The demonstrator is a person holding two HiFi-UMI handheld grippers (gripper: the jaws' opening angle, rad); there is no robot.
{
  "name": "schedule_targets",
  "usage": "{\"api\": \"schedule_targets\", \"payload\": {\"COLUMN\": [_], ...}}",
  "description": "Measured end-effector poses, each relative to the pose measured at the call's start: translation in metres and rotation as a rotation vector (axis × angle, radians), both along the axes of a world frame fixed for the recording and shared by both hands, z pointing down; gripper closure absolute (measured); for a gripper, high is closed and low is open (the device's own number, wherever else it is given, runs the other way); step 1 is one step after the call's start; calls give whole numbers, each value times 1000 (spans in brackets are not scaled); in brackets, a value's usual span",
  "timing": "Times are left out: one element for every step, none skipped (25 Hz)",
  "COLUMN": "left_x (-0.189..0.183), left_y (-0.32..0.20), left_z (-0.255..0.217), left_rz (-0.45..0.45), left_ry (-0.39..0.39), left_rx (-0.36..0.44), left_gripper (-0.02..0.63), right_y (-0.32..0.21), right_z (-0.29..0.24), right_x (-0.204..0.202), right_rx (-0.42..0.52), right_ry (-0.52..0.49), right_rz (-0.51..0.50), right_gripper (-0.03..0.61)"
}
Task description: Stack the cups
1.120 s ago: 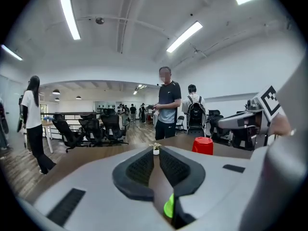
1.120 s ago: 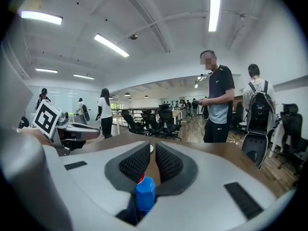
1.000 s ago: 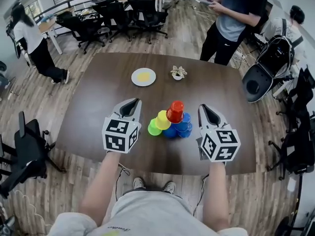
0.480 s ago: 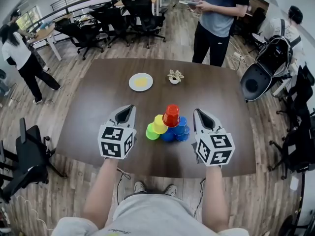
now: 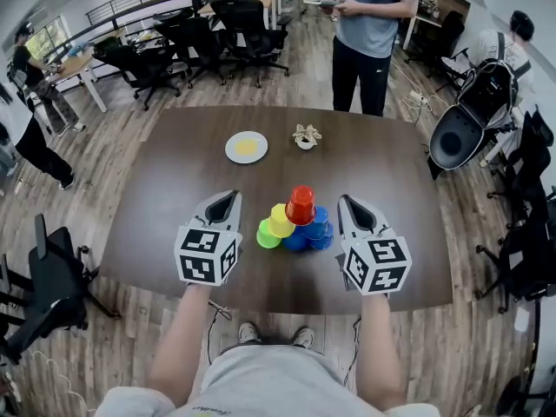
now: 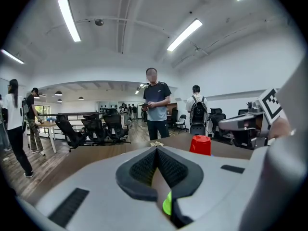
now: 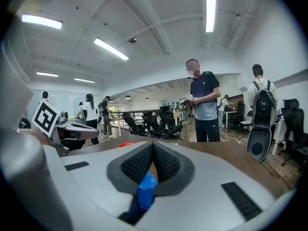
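A cluster of upside-down cups sits mid-table in the head view: a green cup [image 5: 267, 235], a yellow cup [image 5: 281, 220], a red cup [image 5: 301, 205] on top and blue cups [image 5: 318, 229] at the right. My left gripper [image 5: 232, 196] rests just left of the cluster, shut and empty. My right gripper [image 5: 342, 201] mirrors it on the right, also shut and empty. Neither touches a cup. In the left gripper view the red cup [image 6: 200, 145] rises past the closed jaws. The right gripper view shows a blue cup [image 7: 146, 189] low behind its closed jaws.
A white plate [image 5: 247, 147] with something yellow on it and a small white ornament [image 5: 305, 136] lie further back on the dark wooden table [image 5: 174, 189]. A person [image 5: 369, 24] stands at the far edge. Office chairs [image 5: 208, 37] stand beyond, and another chair [image 5: 43, 276] at my left.
Both grippers and the cups have kept their places. The person standing beyond the table has shifted left, and the person at the far left has walked further left.
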State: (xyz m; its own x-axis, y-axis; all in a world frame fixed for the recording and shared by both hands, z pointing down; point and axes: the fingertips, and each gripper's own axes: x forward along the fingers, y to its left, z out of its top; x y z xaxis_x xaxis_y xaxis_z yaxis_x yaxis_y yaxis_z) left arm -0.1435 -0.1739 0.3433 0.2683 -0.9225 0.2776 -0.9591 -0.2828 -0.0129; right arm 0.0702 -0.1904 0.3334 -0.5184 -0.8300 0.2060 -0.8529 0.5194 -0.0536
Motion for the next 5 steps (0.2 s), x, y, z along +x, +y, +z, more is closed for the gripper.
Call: {"api": "schedule_targets", "payload": {"left_x": [1, 1, 1, 2, 2], "left_y": [0, 0, 0, 0, 0], "left_z": [0, 0, 1, 1, 1], "left_rz": [2, 3, 5, 6, 8], "left_ry": [1, 1, 1, 1, 1], "left_rx": [-1, -3, -4, -5, -6], "left_gripper": [618, 618, 618, 618, 618], "right_y": [0, 0, 1, 1, 1], "right_z": [0, -1, -1, -2, -2], "right_x": [0, 0, 0, 0, -1], "right_rx": [1, 1, 2, 2, 3], "right_ry": [-2, -4, -5, -7, -9], "right_rz": [0, 1, 1, 2, 2], "right_gripper": [575, 575, 575, 575, 575]}}
